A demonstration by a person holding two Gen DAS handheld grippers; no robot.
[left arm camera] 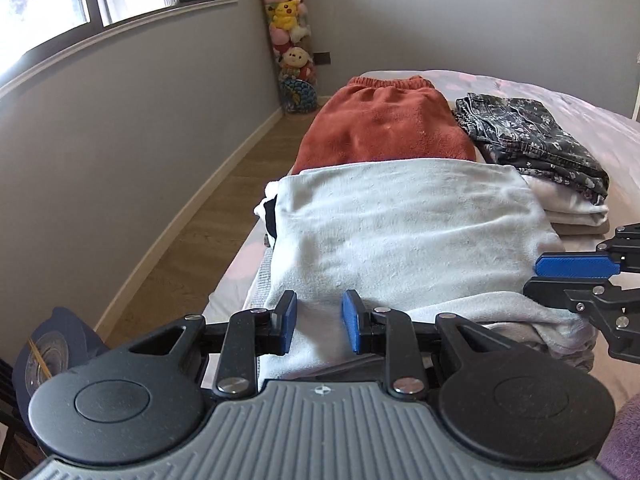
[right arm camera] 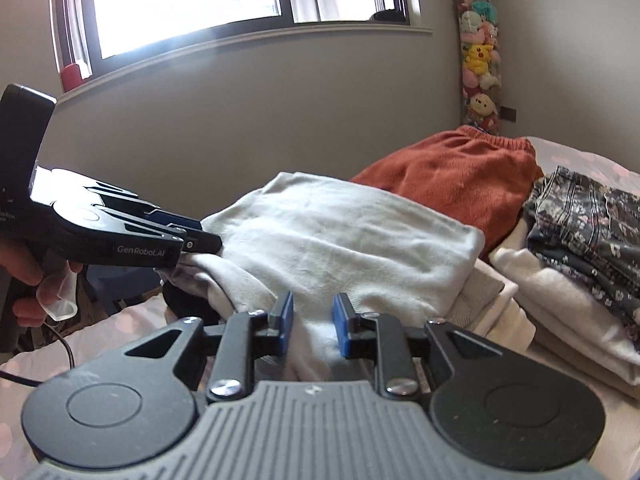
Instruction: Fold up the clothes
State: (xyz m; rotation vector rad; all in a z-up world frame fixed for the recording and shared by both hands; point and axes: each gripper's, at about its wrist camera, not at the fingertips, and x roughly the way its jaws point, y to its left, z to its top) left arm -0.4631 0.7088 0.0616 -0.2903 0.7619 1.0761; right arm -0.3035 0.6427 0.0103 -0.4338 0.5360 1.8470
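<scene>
A white garment lies folded on the bed, with more loose white cloth bunched under its near edge. My left gripper is at that near edge, its blue pads shut on a fold of the cloth. The right gripper comes in from the right at the same edge. In the right wrist view the white garment fills the middle, and my right gripper is shut on its near fold. The left gripper, held by a hand, touches the garment's left corner.
Behind the white garment lies a folded rust-orange garment. To its right a dark floral garment tops a stack of cream clothes. A column of plush toys stands in the corner. Wooden floor runs along the bed's left side.
</scene>
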